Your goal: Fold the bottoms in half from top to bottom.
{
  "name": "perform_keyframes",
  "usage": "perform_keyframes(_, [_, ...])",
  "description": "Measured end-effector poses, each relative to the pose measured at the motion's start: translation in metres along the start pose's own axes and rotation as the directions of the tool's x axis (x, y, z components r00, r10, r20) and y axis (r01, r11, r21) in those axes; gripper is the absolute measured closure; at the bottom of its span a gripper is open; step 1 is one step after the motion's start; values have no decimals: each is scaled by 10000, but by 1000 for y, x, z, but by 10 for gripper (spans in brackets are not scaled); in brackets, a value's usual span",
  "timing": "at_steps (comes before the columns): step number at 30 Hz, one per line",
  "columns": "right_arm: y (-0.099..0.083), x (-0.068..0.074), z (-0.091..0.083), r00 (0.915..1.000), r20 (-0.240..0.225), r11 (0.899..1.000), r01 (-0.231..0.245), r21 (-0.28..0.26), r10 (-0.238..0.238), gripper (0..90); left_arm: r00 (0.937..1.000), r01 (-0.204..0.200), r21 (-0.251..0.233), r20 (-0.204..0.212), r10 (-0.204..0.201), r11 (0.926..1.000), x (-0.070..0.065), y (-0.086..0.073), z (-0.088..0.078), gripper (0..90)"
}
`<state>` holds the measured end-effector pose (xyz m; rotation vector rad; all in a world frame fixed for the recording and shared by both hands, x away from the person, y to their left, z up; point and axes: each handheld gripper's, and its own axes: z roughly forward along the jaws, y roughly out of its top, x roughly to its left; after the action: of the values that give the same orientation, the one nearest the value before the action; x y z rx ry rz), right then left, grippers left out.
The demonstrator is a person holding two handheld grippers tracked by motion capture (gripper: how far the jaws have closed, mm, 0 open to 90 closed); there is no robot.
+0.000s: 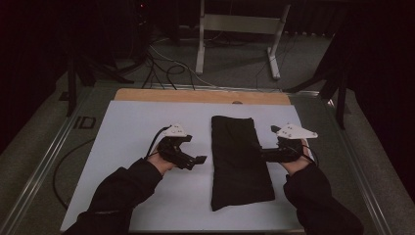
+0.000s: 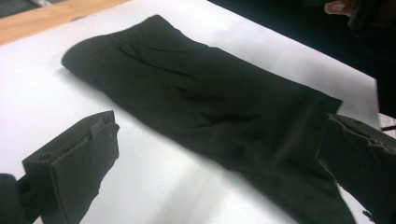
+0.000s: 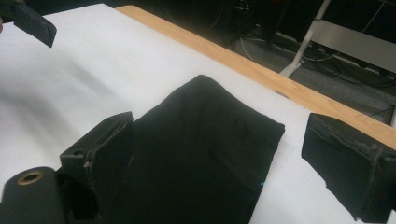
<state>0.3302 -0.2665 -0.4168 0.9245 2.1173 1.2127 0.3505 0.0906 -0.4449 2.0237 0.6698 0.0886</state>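
Two grippers are being held over the white sheet (image 1: 132,147); the left gripper (image 1: 198,160) is being kept wide apart beside the folded black cloth (image 1: 240,161), lying right of centre; the right gripper (image 1: 264,155) is being held spread wide at its right edge.

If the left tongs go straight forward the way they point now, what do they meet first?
Most likely the black folded cloth: the left tongs are open and point at its long edge, though the height above the table is unclear.

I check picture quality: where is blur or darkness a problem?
High view: dim, room behind nearly black, folded black cloth shows few details. Left gripper view: near white sheet and cloth edge are soft. Right gripper view: sharper, cloth folds lost in black.
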Motion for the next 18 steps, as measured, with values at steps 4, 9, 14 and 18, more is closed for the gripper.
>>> perform_keyframes(4, [2,-5,8,9999,98,9999,-49,94,48,99,9999,117,23,-96,-117,9999,5,3,6,0])
perform_keyframes(9, [3,-11,19,9996,225,9998,-174,112,172,100,9998,169,44,-136,-168,9998,10,7,13,0])
perform_keyframes(14, [4,-15,32,9993,228,9993,-314,204,310,100,9997,214,105,-140,-213,9997,13,12,24,0])
perform_keyframes(18, [5,-17,40,9992,249,9990,-325,313,317,100,9991,398,66,-166,-397,9992,18,16,33,0])
